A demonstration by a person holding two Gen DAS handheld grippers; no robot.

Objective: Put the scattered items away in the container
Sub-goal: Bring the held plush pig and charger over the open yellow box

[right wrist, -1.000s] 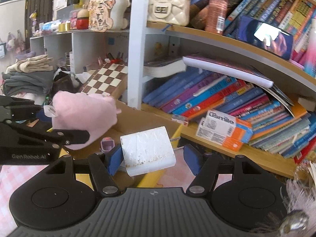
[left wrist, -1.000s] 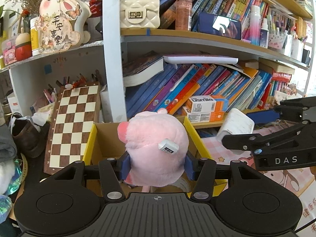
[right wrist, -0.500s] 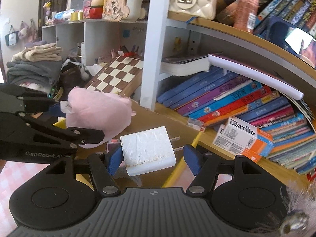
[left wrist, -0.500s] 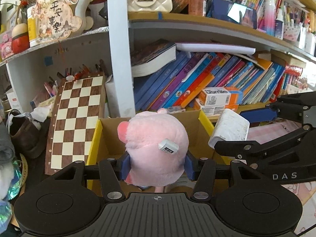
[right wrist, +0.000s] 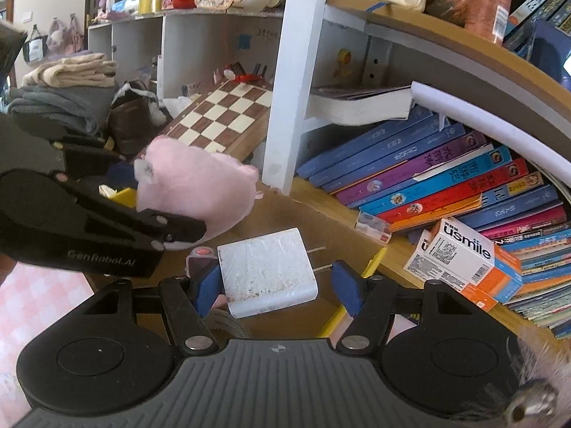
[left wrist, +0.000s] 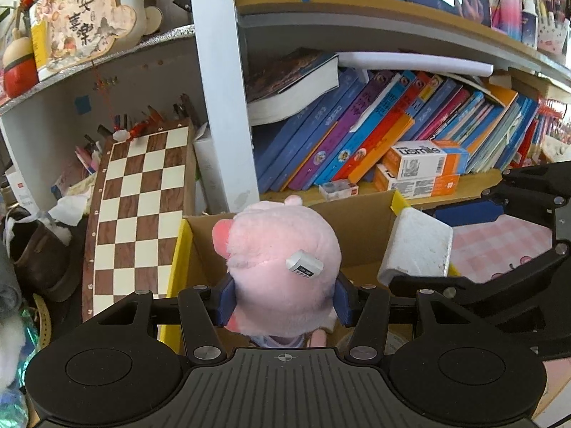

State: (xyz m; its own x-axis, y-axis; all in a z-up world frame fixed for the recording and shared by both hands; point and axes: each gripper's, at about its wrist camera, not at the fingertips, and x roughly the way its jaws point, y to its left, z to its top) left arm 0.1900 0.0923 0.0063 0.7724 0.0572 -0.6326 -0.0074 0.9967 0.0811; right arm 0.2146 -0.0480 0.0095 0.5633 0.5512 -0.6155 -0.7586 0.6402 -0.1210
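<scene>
While I hold both loads over the box (left wrist: pixel 360 235), my left gripper (left wrist: pixel 283 301) has its blue pads pressed into the sides of the pink plush (left wrist: pixel 282 271), pinching it firmly. It hangs above the open cardboard box with yellow edges, its white tag (left wrist: pixel 303 265) sticking out toward me. From the right wrist view that same plush (right wrist: pixel 200 192) sits off to my left, clamped in the black fingers.

My right gripper (right wrist: pixel 276 281) carries the white charger (right wrist: pixel 266 271), prongs pointing right toward the far pad. Its left face lies against the left pad; on the right, only the prongs reach near the pad, and I cannot tell whether they touch. The charger shows brown specks on its top face. From the left wrist view it (left wrist: pixel 415 246) hovers at the box's right edge, just beside the plush.

Behind the box stands a chessboard (left wrist: pixel 139 214) leaning against the shelf, with slanted books (left wrist: pixel 357 142) to its right and an orange-and-white usmile carton (right wrist: pixel 467 256) in front of them.
</scene>
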